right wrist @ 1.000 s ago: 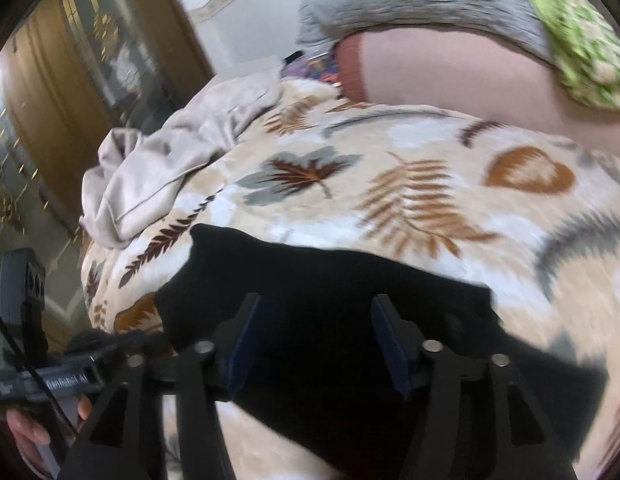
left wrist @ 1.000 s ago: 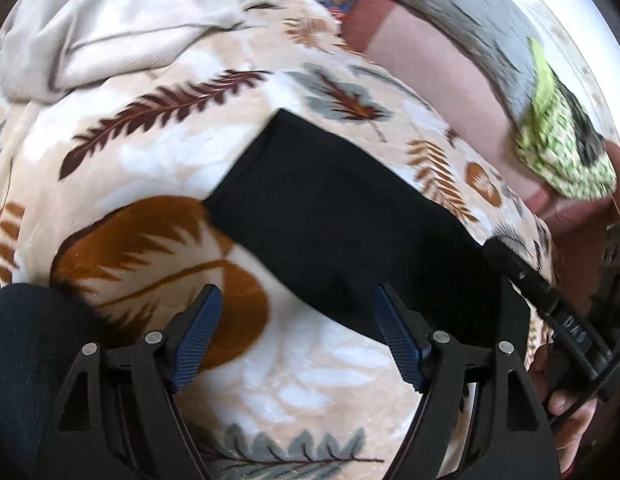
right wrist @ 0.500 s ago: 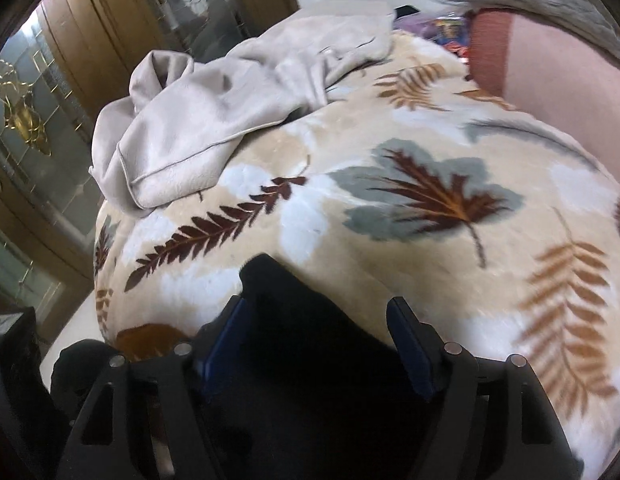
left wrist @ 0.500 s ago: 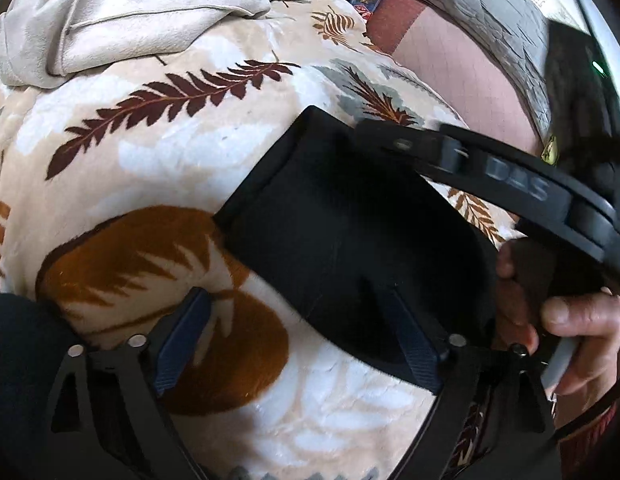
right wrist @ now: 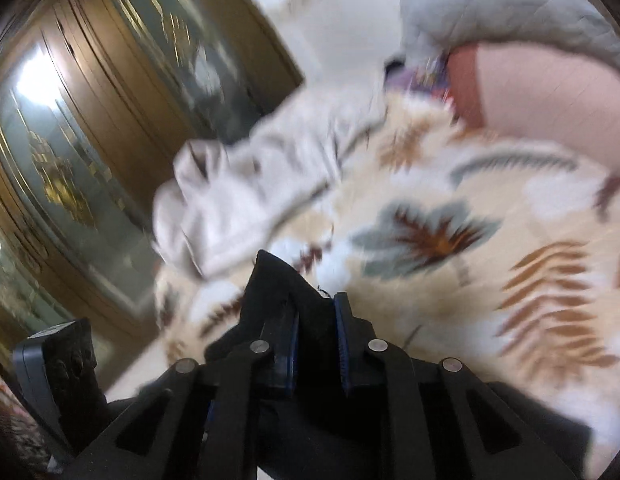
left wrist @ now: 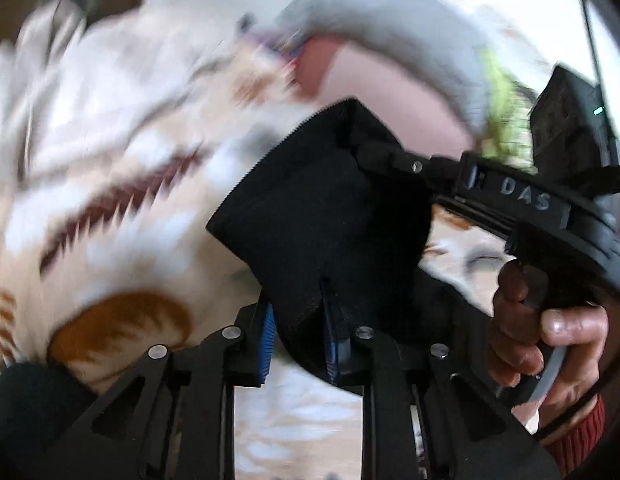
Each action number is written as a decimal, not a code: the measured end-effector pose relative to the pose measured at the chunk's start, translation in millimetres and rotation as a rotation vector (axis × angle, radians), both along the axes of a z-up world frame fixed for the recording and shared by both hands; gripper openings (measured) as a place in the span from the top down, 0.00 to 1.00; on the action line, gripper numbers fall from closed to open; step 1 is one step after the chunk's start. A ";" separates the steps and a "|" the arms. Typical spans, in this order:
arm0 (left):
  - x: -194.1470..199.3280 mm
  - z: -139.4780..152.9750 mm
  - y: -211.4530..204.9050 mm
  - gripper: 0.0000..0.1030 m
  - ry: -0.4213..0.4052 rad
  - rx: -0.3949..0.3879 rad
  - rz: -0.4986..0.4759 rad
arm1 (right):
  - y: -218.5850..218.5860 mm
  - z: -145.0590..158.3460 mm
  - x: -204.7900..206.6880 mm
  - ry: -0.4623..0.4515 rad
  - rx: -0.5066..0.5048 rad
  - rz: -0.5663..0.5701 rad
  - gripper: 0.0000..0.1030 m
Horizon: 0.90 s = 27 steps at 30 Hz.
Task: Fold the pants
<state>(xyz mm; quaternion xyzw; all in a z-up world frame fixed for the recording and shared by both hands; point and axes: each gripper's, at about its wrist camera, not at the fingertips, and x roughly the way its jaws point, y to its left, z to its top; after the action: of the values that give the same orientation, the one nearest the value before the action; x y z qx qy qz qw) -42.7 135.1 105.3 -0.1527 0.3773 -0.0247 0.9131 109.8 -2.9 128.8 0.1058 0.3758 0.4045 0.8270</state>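
Left wrist view, left gripper (left wrist: 297,334): jaws narrow, pinched on a fold of the black pants (left wrist: 322,216), which rise straight ahead of them off the bed.
Left wrist view, pants: the ribbed edge runs from near the jaws up and away toward the right gripper (left wrist: 352,148), whose tip grips the far upper corner; the cloth hangs stretched between the two.
Left wrist view, right hand (left wrist: 550,336): wrapped round the handle at the lower right, beside the lifted cloth.
Left wrist view, surface: a cream blanket (left wrist: 110,216) with leaf print covers the bed; it is blurred.
Right wrist view, right gripper (right wrist: 316,344): jaws narrow, closed on a peak of the pants (right wrist: 276,280), which stand up just ahead of them and trail back under the gripper.
Right wrist view, nearer hand: each gripper holds its own corner, so neither has to reach; the edge between them looks like the axis for the coming fold.
Right wrist view, surface and room: a pale crumpled cloth (right wrist: 238,200) lies toward the blanket's far left edge, a pink pillow (right wrist: 538,92) at the far right, a brown glazed cabinet (right wrist: 102,132) beyond the bed.
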 end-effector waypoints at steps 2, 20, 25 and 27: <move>-8.6 21.4 -24.3 0.83 -0.074 0.042 -0.070 | -38.5 19.5 -7.8 -0.029 0.058 -0.056 0.86; -19.4 -46.7 -249.1 0.81 0.008 0.287 -0.598 | -291.5 -63.6 -95.7 0.151 0.011 -0.621 0.94; -29.2 -26.7 -231.3 0.55 0.018 0.233 -0.659 | -296.1 -45.1 -112.7 0.132 0.028 -0.642 0.55; -31.2 -16.0 -212.6 0.43 -0.011 0.235 -0.625 | -288.2 -41.1 -121.4 0.140 0.063 -0.609 0.36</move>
<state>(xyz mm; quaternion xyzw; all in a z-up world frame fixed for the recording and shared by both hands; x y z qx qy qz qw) -73.8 -77.6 89.4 0.0767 0.4011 -0.2608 0.8748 -11.6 -291.1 87.6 0.2667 0.3702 0.1415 0.8785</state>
